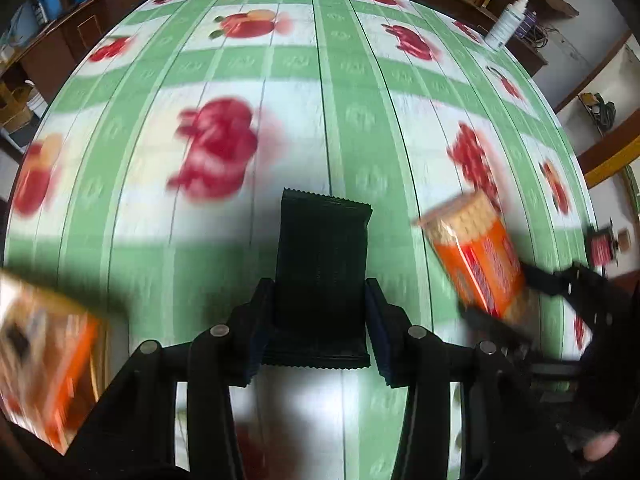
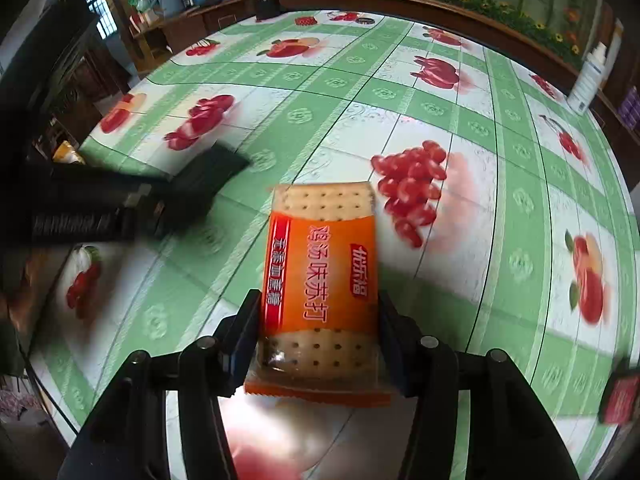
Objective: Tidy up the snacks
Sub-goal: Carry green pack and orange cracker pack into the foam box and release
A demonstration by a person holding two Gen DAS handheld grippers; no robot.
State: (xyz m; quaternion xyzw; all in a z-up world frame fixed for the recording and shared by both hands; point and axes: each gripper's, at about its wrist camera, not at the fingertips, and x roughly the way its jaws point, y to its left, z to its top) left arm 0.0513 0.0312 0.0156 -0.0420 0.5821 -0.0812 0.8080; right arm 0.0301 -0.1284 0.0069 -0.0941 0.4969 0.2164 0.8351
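Tablecloth [image 1: 344, 120] of green-checked, fruit-printed plastic spans the table; left gripper [image 1: 318, 320] clamps a black foil packet [image 1: 324, 264], right gripper [image 2: 318, 332] an orange cracker pack [image 2: 320, 280]; wooden shelves [image 2: 168, 36] far behind.

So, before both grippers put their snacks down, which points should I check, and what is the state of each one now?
1. Left gripper jaws clamp the dark green foil snack packet: ok.
2. Right gripper jaws clamp the orange soda cracker packet: ok.
3. Both packets lifted off the green checked fruit-print tablecloth: ok.
4. Orange printed box at the left edge open to receive snacks: cannot tell, blurred.
5. The two grippers apart, not touching: ok.
6. Small red packet lying at the right edge, clear of both grippers: ok.
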